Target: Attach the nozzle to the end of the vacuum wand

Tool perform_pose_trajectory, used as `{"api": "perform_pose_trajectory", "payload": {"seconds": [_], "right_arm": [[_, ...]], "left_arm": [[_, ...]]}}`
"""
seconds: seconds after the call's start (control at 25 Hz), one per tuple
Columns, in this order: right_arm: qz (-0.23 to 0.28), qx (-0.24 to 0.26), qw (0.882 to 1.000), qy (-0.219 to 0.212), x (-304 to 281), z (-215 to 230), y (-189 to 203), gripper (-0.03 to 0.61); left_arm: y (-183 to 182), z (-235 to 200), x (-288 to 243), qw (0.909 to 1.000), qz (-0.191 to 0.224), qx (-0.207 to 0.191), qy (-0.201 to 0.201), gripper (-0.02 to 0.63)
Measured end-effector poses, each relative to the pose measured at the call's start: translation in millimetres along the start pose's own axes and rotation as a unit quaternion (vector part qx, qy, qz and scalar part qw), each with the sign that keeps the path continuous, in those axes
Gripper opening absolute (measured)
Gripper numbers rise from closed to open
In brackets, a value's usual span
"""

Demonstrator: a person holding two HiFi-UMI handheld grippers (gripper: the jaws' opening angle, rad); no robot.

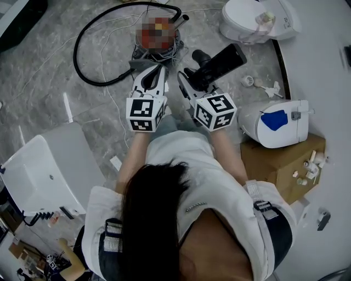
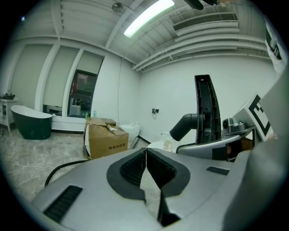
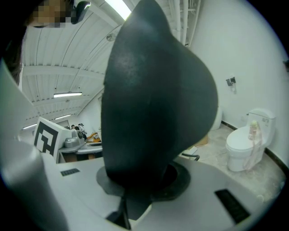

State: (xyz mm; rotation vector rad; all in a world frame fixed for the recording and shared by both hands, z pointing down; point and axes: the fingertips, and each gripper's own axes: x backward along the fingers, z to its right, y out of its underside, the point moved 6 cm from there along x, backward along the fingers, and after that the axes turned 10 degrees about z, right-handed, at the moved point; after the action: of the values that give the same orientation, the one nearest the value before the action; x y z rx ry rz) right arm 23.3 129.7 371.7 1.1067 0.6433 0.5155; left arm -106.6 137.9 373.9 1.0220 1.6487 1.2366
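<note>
Head view, near to far. The person's shoulders fill the lower frame, with both arms stretched forward over the floor [image 1: 44,66], a grey slab with marble veining.

Left gripper [image 2: 146,158]: the ribbed black pads meet edge to edge with nothing between them, so it is closed and empty.

Right gripper [image 1: 193,82]: clamped on the nozzle [image 1: 222,60], a matt black plastic part with a flat, broad blade and a round tubular neck. The long axis of the nozzle runs away from the person and to the right. Seen from the left gripper view it stands nearly upright, its neck opening turned toward the left gripper. In the right gripper view its smooth dark back blocks most of what lies ahead.

Beyond both grippers a dark vacuum body [image 1: 140,55] sits on the floor, largely masked. A black ribbed hose [image 1: 82,60] leaves it and loops wide to the left. Its free end [image 1: 180,15] lies past the body, well apart from the nozzle. This end is probably where the wand is, though the view is too small to confirm it.

The joint thus lies ahead of the grippers. The left gripper, being free, seems the one to raise that end to the nozzle neck.

Far right is a white glazed toilet [image 1: 247,22]. Nearer on the right is a cardboard box [image 1: 277,159].
</note>
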Motion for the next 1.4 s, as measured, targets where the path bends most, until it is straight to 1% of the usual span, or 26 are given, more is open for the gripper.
{"api": "perform_pose_trajectory", "payload": {"seconds": [0.32,0.8,0.92,1.12,1.28,1.4], "right_arm": [[0.002,-0.012,1.0,0.017,-13.7,4.5,-1.5,0.092],[0.012,-0.013,0.999,0.027,-19.2,15.5,-6.8,0.092],[0.016,-0.012,0.999,0.027,-20.8,20.4,-10.6,0.092],[0.022,-0.035,0.999,0.031,-25.4,36.6,-14.8,0.092],[0.014,-0.034,0.999,0.018,-29.6,45.7,-15.0,0.092],[0.011,-0.038,0.999,0.01,-32.7,54.8,-17.4,0.092]], "left_arm": [[-1.4,-12.9,-12.4,0.9999,-0.002,-0.001,0.013,0.005],[0.1,-12.2,-31.6,0.9995,-0.005,-0.01,0.028,0.005],[-0.8,-12.5,-36.7,0.9995,-0.004,-0.015,0.027,0.005],[-2.2,-13.9,-51.2,0.9993,-0.004,-0.024,0.027,0.005],[-1.4,-17.1,-60.1,0.9995,-0.003,-0.028,0.01,0.005],[-1.4,-14.8,-68.0,0.9995,-0.007,-0.032,0.007,0.005]]}}
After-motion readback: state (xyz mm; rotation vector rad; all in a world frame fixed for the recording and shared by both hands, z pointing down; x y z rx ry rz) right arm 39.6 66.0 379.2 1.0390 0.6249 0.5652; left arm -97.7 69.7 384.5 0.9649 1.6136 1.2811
